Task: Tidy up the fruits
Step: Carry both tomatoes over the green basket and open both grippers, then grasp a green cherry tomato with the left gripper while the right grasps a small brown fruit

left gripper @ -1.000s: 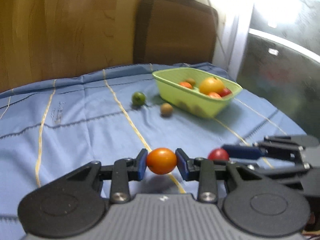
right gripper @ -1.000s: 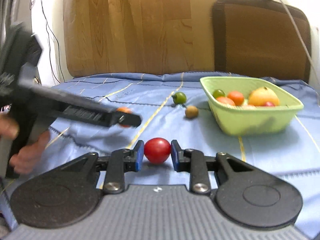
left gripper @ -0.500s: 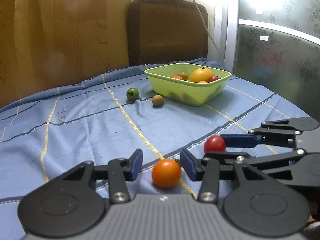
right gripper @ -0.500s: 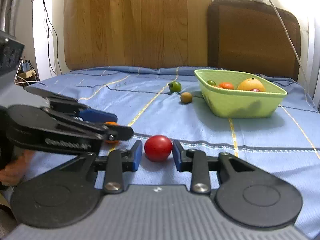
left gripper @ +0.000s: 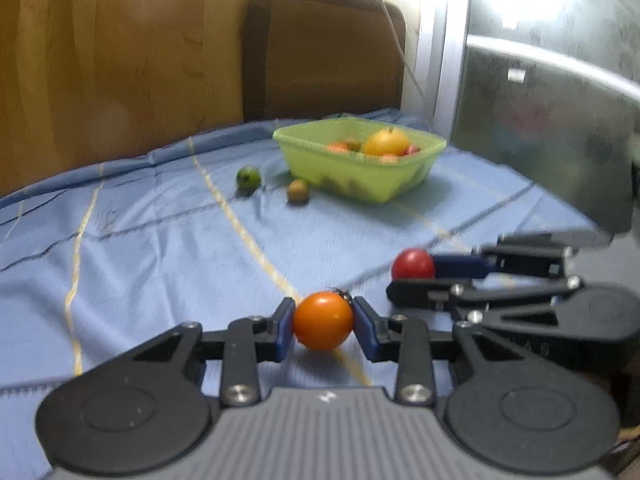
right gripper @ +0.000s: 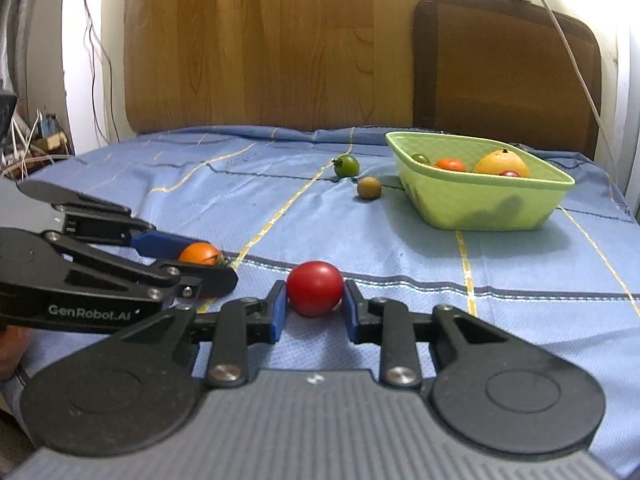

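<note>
A blue cloth [right gripper: 400, 240] with yellow lines covers the worktop and fills the middle of both views. Behind it, in the upper part of each frame, stand a wooden panel [right gripper: 272, 40] and a brown cushion [right gripper: 504, 68].

The green basket [right gripper: 480, 204] sits right of centre in the right wrist view and just above centre in the left wrist view. It holds a large yellow-orange fruit [right gripper: 500, 162], some small orange and red ones, and one greenish one.

The left claw [left gripper: 323, 322] is at the bottom centre of its own view. Its jaws have just been closing, and now the blue pads press on both sides of an orange tomato [left gripper: 323, 320], which is low over the cloth. In the right wrist view this claw comes in from the left edge.

The right claw [right gripper: 315, 298] is at the bottom centre of its own view and is closed on a red tomato [right gripper: 315, 288]; the pads touch its two sides. Its jaws have also just been closing a little. In the left wrist view it is at the lower right.

A green tomato [right gripper: 346, 165] and a small brownish fruit [right gripper: 369, 187] lie on the cloth just left of the basket, near each other but apart.
</note>
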`<state>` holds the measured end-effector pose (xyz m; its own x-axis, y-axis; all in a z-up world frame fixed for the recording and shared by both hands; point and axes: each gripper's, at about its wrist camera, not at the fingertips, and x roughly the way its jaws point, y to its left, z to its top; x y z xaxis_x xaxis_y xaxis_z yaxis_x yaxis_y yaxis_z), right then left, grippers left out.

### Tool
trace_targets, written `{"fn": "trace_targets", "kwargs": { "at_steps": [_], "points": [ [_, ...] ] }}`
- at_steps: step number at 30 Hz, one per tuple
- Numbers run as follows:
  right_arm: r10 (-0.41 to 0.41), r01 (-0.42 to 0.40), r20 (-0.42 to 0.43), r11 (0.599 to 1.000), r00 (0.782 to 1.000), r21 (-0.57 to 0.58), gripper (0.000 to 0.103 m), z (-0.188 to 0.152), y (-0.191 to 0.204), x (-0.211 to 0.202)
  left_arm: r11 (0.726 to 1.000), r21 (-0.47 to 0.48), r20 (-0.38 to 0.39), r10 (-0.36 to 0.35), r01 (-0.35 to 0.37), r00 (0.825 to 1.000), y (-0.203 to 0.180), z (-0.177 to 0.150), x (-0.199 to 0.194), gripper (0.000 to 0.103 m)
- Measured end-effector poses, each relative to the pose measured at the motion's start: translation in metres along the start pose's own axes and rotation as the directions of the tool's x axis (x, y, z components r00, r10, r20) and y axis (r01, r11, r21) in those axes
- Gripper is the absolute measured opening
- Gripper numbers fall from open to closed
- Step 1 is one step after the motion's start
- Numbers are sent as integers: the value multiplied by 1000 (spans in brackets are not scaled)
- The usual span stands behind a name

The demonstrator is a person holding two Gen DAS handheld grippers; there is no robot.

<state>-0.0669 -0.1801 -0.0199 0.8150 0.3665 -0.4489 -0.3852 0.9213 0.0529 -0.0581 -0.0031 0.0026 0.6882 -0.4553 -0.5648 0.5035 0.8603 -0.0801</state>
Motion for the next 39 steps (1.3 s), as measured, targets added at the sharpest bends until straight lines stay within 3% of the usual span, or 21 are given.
{"fn": "trace_targets", "kwargs": {
  "at_steps": [7,13,18,26,31,34,37,39],
  "points": [
    [-17,8,109,997,994,79,32,29,-34,-4,996,14,97,-91,90,991,6,94,32,31],
    [-113,101,159,992,981,80,32,63,-74,18,993,-1,43,-115,115,992,8,144,106,31],
    [-142,137,110,989,984,46,32,71,-94,49,992,-40,-17,-117,117,993,16,148,147,31],
    [-159,159,101,987,982,10,37,69,-100,65,994,-29,-46,-107,106,993,18,146,168,35],
    [-167,167,117,986,979,8,37,68,-99,64,994,-55,27,-90,91,996,33,150,139,37],
    [-183,185,175,983,967,6,37,66,-93,52,994,-94,78,-40,47,996,61,145,109,37],
    [-174,173,241,985,955,24,37,64,-84,33,989,-145,61,37,-28,997,91,131,94,37],
    [-125,116,254,992,959,51,36,63,-76,23,984,-177,29,40,-34,999,102,123,94,37]
  ]
}}
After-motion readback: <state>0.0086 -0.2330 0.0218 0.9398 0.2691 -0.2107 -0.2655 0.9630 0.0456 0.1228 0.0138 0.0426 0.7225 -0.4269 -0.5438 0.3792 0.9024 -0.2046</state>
